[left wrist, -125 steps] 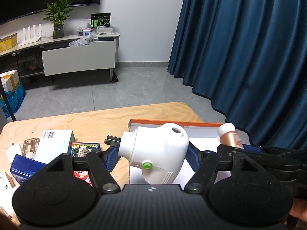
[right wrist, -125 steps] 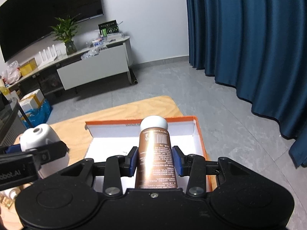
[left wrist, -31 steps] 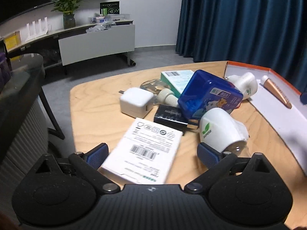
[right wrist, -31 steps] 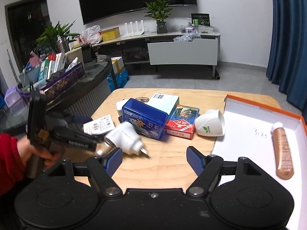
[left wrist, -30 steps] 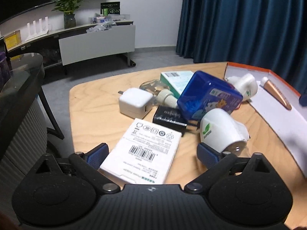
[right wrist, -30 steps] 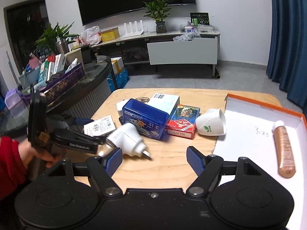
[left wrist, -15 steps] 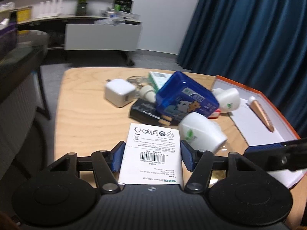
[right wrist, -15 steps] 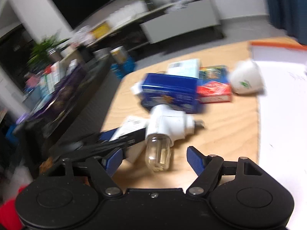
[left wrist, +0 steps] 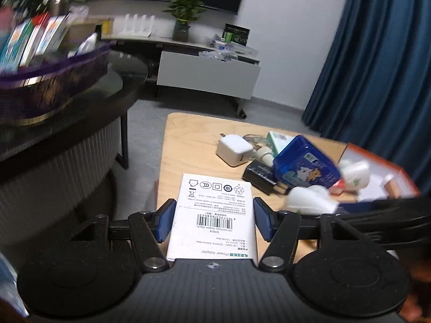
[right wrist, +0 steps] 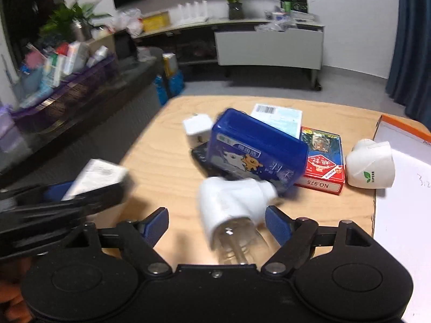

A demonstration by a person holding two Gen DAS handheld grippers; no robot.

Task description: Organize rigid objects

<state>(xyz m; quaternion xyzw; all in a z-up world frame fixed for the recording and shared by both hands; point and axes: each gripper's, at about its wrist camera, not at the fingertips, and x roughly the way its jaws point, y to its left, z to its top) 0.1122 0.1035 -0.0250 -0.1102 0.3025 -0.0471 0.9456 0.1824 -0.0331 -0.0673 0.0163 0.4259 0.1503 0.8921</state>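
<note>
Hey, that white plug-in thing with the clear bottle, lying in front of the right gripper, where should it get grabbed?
Probably across the white body of the plug-in, not the clear bottle, which looks slick and points at the camera. It lies on its side between the right gripper's closing pads, not yet touched; come straight in from the bottle end, squeezing the sides.

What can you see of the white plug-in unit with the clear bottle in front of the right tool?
The white plug-in unit lies on its side on the wooden table, a glossy white plastic body with a clear bottle pointing toward the camera. It is motion-blurred. Its far end sits against the blue box. It lies between the fingers of the right tool, whose jaws are closing but whose pads do not yet press on it.
</note>
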